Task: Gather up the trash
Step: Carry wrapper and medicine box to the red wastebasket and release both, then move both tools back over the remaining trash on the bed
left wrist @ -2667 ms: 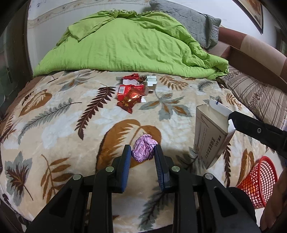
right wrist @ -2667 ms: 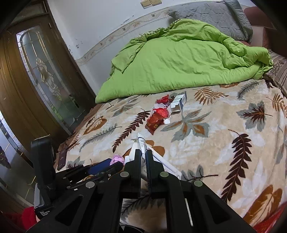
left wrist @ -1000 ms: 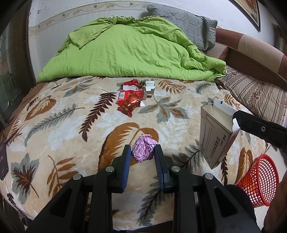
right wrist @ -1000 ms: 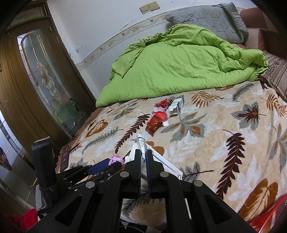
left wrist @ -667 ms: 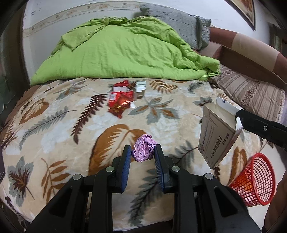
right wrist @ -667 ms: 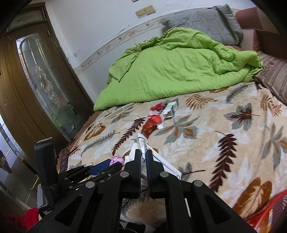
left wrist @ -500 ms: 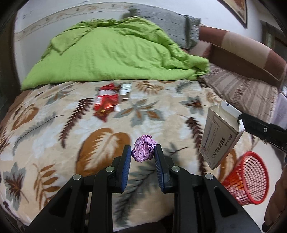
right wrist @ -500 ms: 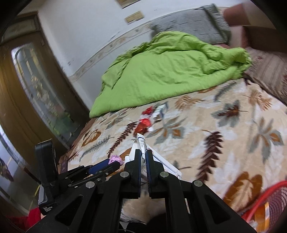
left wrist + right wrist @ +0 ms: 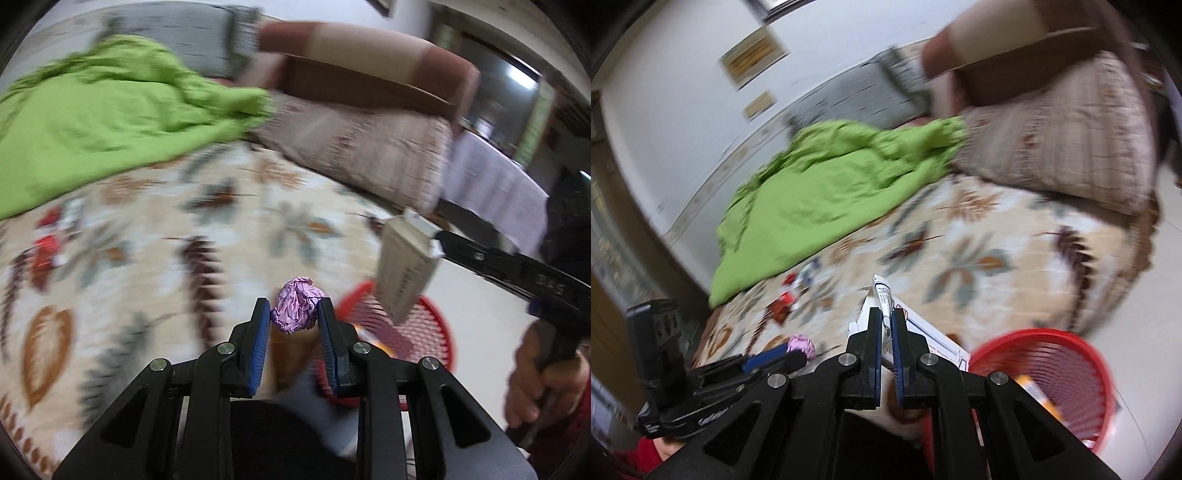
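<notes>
My left gripper (image 9: 295, 319) is clamped on a crumpled purple paper ball (image 9: 297, 311), its blue pads pressing both sides of it with only that narrow gap between them. My right gripper (image 9: 885, 334) is squeezed almost fully together on the thin top flap of a small white carton (image 9: 405, 269), which hangs below the fingers. From the left camera the carton hangs in front of the red mesh basket (image 9: 424, 334) that stands on the pale floor beside the bed; the paper ball shows just left of the basket's rim. Red wrappers (image 9: 46, 245) lie on the leaf-patterned blanket (image 9: 155, 266), near the green quilt (image 9: 96, 110). A hand (image 9: 543, 376) grips the right tool's handle. The background is blurred.
</notes>
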Action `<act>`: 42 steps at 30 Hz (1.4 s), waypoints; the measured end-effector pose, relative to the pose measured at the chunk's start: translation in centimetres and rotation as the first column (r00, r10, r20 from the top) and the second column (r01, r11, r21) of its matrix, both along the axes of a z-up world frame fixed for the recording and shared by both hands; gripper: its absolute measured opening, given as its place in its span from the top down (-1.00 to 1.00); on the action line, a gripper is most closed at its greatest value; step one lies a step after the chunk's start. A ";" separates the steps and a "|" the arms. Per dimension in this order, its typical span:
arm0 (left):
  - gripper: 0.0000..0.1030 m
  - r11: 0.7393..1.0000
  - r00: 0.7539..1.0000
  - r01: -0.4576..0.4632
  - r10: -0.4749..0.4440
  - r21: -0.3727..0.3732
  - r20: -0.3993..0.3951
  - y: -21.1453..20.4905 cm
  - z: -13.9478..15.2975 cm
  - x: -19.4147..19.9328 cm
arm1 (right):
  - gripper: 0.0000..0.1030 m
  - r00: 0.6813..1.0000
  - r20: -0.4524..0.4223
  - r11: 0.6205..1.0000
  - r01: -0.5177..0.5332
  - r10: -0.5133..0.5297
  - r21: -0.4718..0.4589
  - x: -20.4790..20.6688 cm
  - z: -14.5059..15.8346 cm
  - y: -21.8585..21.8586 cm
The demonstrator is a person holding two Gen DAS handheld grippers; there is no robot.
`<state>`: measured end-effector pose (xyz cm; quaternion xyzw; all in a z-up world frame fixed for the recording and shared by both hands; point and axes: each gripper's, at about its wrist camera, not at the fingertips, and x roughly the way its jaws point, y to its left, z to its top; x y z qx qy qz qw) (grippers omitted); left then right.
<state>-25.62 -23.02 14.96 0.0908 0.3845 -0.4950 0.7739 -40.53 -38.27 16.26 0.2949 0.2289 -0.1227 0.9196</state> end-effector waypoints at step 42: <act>-0.17 0.861 0.862 -0.504 0.507 0.072 -0.028 17.8 -3.0 15.9 | 0.05 0.923 -0.219 0.944 -0.329 0.317 -0.021 17.4 -4.3 9.4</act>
